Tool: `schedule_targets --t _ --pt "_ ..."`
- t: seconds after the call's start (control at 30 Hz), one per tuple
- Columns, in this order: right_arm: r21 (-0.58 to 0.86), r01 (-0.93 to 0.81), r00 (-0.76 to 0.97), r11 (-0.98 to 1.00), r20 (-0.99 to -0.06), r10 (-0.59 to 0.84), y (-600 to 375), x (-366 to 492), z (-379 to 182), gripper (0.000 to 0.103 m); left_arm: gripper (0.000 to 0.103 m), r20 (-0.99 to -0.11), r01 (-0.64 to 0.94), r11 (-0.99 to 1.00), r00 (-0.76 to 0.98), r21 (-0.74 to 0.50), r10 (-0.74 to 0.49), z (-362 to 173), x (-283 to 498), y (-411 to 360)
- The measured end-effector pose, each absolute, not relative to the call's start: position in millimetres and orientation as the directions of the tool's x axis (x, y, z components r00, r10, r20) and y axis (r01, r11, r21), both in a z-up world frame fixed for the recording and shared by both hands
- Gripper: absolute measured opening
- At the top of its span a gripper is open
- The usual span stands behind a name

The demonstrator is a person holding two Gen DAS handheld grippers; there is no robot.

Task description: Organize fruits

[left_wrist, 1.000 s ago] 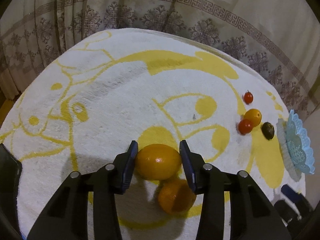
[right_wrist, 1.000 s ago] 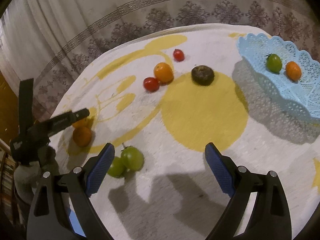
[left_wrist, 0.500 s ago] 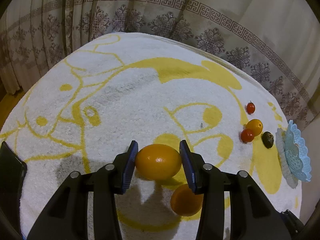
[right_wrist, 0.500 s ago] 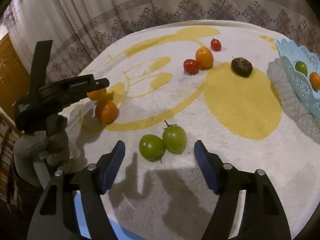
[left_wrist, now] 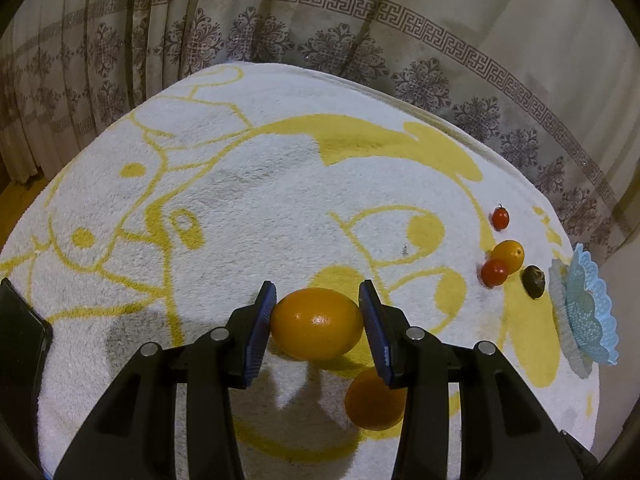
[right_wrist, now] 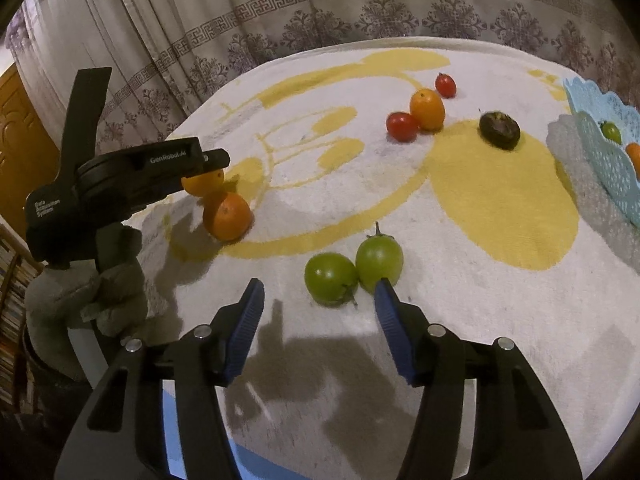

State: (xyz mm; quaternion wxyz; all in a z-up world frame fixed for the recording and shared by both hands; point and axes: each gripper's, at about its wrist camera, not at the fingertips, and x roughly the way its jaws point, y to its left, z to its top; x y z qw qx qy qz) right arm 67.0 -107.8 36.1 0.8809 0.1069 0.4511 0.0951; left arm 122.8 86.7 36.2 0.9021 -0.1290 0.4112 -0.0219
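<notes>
My left gripper [left_wrist: 317, 322] is shut on a yellow-orange oval fruit [left_wrist: 317, 323] and holds it above the towel; it shows in the right wrist view [right_wrist: 202, 182] too. An orange [left_wrist: 374, 402] lies just below it on the towel, also in the right wrist view [right_wrist: 227, 216]. My right gripper [right_wrist: 320, 312] is open, its fingertips just short of two green tomatoes [right_wrist: 330, 278] [right_wrist: 379, 258]. Two red tomatoes [right_wrist: 401, 126] [right_wrist: 445, 85], a small orange fruit [right_wrist: 427, 109] and a dark fruit [right_wrist: 500, 129] lie farther back. The blue basket [right_wrist: 604, 160] at the right holds a green and an orange fruit.
The table is covered by a white towel with a yellow cartoon print [left_wrist: 248, 184]. A patterned curtain [left_wrist: 320, 40] hangs behind it. A dark flat object [left_wrist: 20, 340] sits at the table's left edge. The basket [left_wrist: 588, 308] stands at the far right edge.
My left gripper has lifted the oval fruit higher, away from the orange. My right gripper has swung left and down toward the two green tomatoes and narrowed its opening.
</notes>
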Motion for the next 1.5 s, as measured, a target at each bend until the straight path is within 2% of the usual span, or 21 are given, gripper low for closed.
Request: schedule_targets --t 0.23,0.43,0.73,0.9,1.0,1.1,1.23,1.5 --pt "0.177 -0.075 0.627 0.981 -0.757 0.184 -99 72 41 0.059 0.044 -0.737 -0.069 0.965 0.660 -0.254 -0.147 37 123 87" --pt "0.180 -0.029 0.608 0.983 -0.778 0.160 -111 64 34 0.059 0.044 -0.737 -0.073 0.963 0.660 -0.260 -0.149 38 123 88" --pt "0.406 0.055 0.552 0.912 -0.774 0.311 -141 84 26 0.059 0.044 -0.739 -0.070 0.963 0.657 -0.260 -0.152 36 124 88" --pt "0.451 0.115 0.536 0.885 -0.778 0.327 -150 100 22 0.046 0.044 -0.739 -0.076 0.962 0.657 -0.263 -0.150 36 124 89" --pt "0.409 0.116 0.537 0.905 -0.792 0.290 -147 102 23 0.039 0.044 -0.739 -0.075 0.962 0.656 -0.263 -0.151 35 124 89" --pt "0.310 0.094 0.539 0.946 -0.815 0.213 -139 99 24 0.029 0.044 -0.741 -0.075 0.962 0.655 -0.262 -0.151 35 124 89" --pt "0.255 0.066 0.550 0.965 -0.816 0.178 -132 93 26 0.028 0.044 -0.743 -0.071 0.964 0.652 -0.258 -0.151 33 125 89" --pt "0.287 0.107 0.593 0.952 -0.787 0.171 -152 89 40 0.028 0.044 -0.726 -0.043 0.968 0.669 -0.248 -0.157 38 123 84"
